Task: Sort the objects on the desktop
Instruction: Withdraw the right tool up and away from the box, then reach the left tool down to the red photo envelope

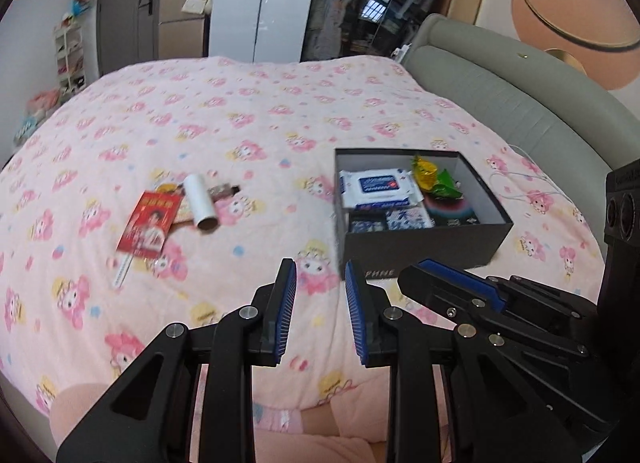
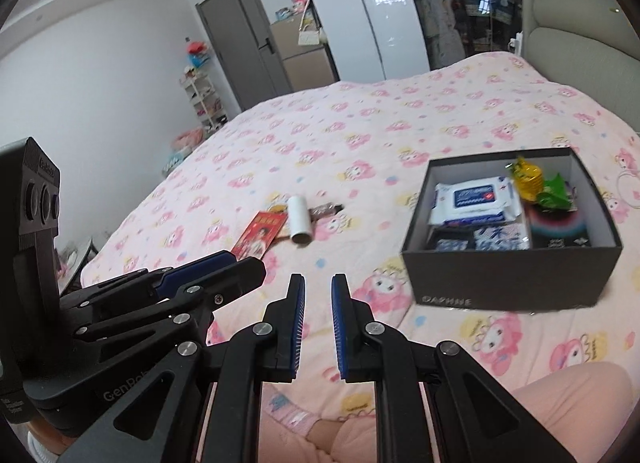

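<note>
Nearest the lens are my own tools: my left gripper [image 1: 321, 283] hangs low over the pink quilt [image 1: 248, 111] with its jaws spread and nothing between the blue pads, and my right gripper [image 2: 318, 295] sits just beside it, jaws parted by a narrower gap, also holding nothing.

Beyond them the things lie in two groups. Far and to the right stands the black box [image 1: 424, 243], already holding a wipes pack [image 1: 376, 185], yellow and green snack bags and some patterned items. Far and to the left, well apart from the box, a small cluster rests on the quilt: a red packet [image 1: 146, 223], a white roll [image 1: 201, 203] touching it, and a brown wrapped bar [image 1: 224, 190] just behind.

The roll's long axis runs near to far, its open end toward me. The cluster lies on my left gripper's side, so I judge that hand the nearer one for it; the box is closer to my right.
</note>
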Demonstrator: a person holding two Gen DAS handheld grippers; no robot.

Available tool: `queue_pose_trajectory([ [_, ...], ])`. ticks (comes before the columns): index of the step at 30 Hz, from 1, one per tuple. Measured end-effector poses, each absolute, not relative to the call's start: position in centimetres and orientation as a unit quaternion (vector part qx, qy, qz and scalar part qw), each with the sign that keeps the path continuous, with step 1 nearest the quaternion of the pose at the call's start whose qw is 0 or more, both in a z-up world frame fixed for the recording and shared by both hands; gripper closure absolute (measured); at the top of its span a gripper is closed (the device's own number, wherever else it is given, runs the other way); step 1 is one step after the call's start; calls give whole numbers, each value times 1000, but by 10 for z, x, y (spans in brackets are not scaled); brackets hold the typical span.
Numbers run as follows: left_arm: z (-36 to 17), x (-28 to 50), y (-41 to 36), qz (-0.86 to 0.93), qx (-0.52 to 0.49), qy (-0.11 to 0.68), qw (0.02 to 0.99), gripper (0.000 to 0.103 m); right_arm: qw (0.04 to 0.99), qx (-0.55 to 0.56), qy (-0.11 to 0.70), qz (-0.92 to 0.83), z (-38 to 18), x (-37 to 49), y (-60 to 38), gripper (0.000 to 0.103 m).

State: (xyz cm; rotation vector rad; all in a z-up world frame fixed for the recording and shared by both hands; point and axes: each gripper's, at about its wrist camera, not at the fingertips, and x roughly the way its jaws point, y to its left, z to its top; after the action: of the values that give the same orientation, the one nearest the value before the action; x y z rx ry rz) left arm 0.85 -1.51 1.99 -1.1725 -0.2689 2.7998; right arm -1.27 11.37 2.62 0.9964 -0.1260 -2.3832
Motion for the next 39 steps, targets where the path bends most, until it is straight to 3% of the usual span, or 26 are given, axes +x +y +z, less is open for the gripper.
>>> queue_pose_trajectory([
  [12,-20,10,-57,900,-412,-138,25,78,289,407,-27,-866,-9,-17,72,92],
  [20,-16,-32,-115,883,-423,-201,30,80,307,396,26,-865,5,-53,20,92],
  [22,-16,-52,-139,869,-425,-247,65,75,309,391,20,-867,11,-71,7,92],
  [25,-34,-66,-164,853,-432,-289,41,64,318,392,4,-863,19,-97,-11,92],
  [28,-55,-77,-187,836,-442,-326,10,64,326,396,8,-859,16,-120,-39,92],
  [39,-133,-115,-268,755,-464,-451,-100,64,318,489,10,-812,-73,-171,-115,92],
])
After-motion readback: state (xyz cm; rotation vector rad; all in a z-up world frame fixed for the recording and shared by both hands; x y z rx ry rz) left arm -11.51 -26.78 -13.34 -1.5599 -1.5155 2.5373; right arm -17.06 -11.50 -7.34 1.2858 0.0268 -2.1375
